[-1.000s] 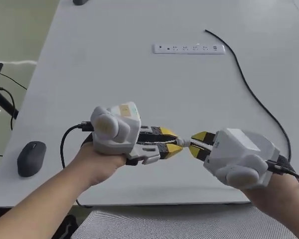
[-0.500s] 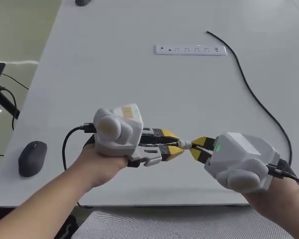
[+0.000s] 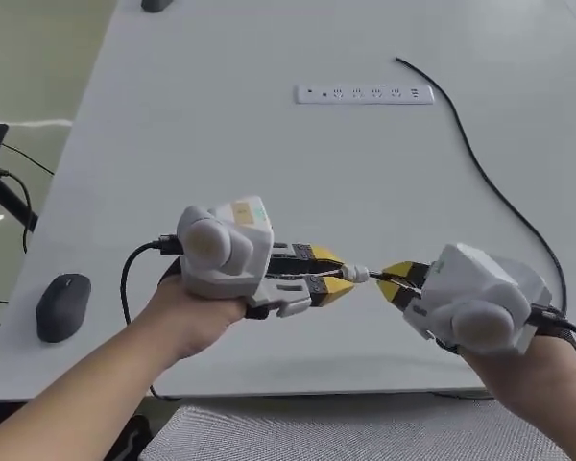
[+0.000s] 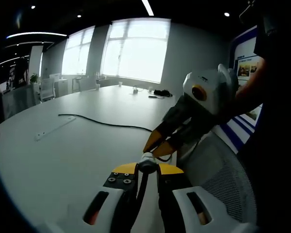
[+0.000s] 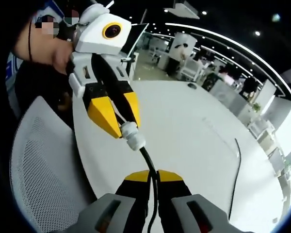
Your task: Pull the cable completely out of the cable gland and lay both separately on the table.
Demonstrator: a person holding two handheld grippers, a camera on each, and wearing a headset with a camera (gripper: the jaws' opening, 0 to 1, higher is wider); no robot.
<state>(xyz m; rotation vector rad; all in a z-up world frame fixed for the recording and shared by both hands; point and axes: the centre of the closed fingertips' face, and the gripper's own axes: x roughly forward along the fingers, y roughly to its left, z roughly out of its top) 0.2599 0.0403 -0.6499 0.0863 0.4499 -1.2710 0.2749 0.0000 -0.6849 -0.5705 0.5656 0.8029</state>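
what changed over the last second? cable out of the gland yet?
The right claw, shut on the cable, pulled off to the person's right, widening the gap; more cable shows past the gland, but it isn't out yet. The left claw stayed put, shut on the gland. Unmoved: power strip, mouse.

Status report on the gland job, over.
Left claw shut on cable gland. Right claw shut on cable. Cable not yet out of gland. Nothing blocking.
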